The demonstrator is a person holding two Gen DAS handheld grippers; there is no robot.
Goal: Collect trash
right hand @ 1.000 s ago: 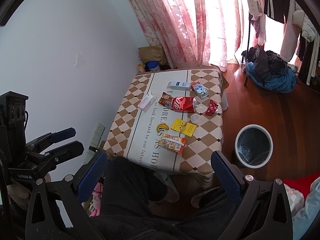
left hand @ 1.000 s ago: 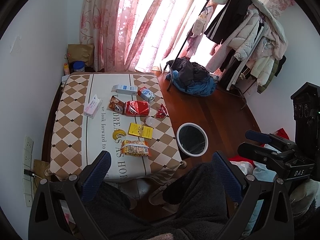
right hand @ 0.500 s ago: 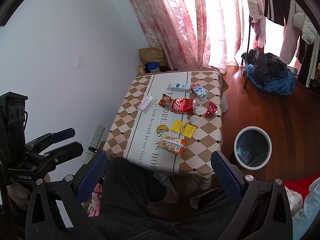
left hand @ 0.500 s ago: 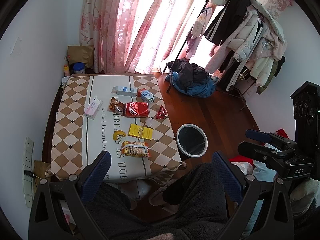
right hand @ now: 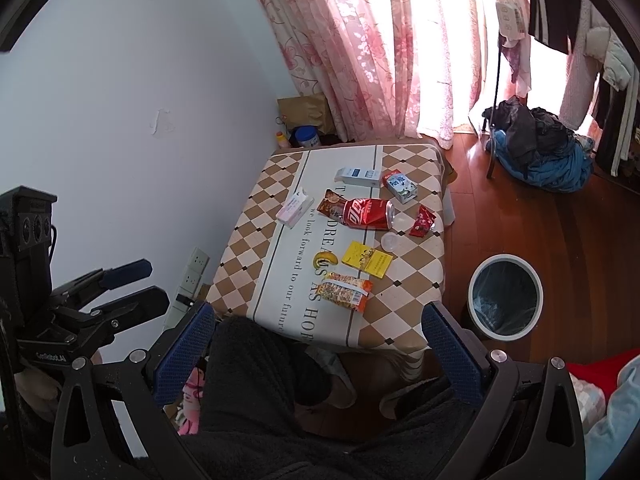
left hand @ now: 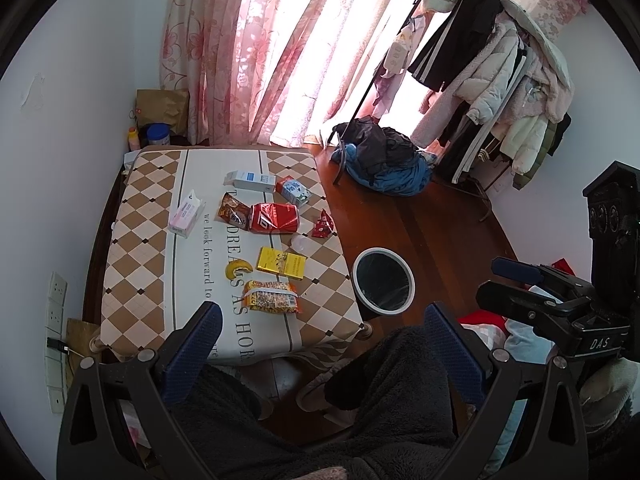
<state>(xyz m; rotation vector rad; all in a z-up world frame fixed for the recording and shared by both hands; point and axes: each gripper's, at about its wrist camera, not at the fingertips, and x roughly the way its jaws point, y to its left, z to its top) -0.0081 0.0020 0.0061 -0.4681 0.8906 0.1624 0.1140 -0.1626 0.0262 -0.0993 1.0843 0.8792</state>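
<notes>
While sunlit, checkered table (left hand: 132, 216), pink curtains (left hand: 240, 48)

Both views high, sharing table (left hand: 140, 216)

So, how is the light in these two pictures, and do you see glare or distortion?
Left wrist view: the window behind the pink curtains is blown out white, and the fisheye bends the table edges. Right wrist view: the same overexposed window, glare on the wooden floor, while the crushed red can and the bin stay readable. Dark vignette fills the corners of both.
</notes>
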